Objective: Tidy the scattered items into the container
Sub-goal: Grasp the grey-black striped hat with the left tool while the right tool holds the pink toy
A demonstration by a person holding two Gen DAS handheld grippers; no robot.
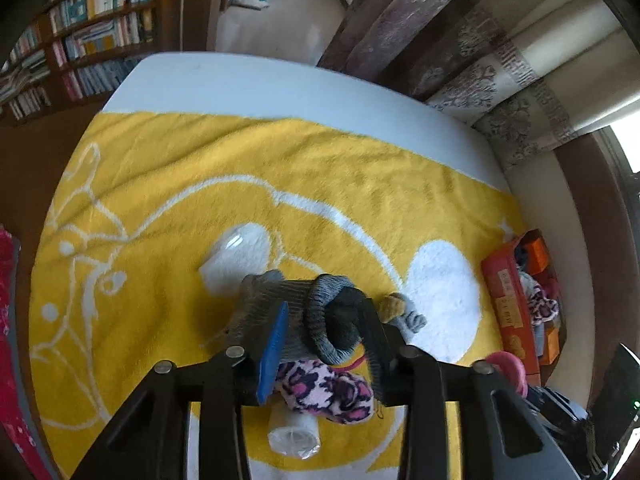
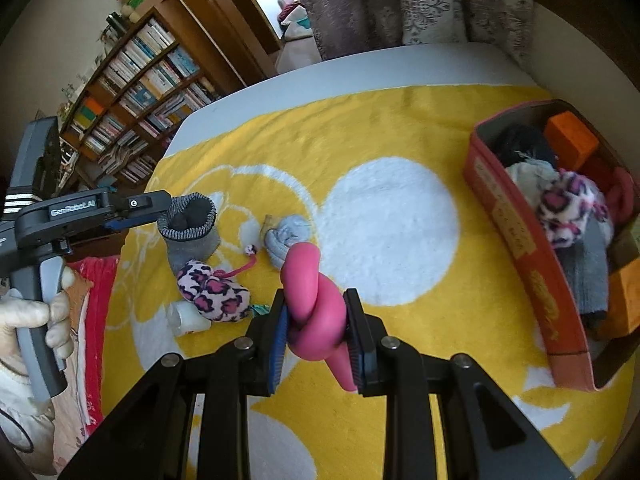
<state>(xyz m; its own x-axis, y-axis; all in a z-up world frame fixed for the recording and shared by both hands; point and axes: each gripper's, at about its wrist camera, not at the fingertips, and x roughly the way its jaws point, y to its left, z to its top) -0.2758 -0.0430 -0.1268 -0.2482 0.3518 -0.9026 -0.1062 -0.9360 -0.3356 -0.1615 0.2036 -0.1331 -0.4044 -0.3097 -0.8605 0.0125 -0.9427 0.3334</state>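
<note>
On the yellow-and-white fleece blanket (image 2: 400,120), the left gripper (image 1: 326,336) clamps a rolled grey ribbed sock (image 1: 320,316) above a pink leopard-print fuzzy sock (image 2: 214,294). A pale grey sock bundle (image 2: 288,236) lies beside. The right gripper (image 2: 316,332) pinches a knotted pink sock (image 2: 314,308). The red cardboard box (image 2: 516,236) at right holds what look like several socks.

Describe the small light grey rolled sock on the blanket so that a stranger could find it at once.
On the yellow blanket, find the big white circle. Just off its left edge lies the light grey sock bundle, with a small tan piece at its upper left. Its neighbours differ: the sock in the left gripper is darker and ribbed, and the leopard-print sock is pink.
</note>
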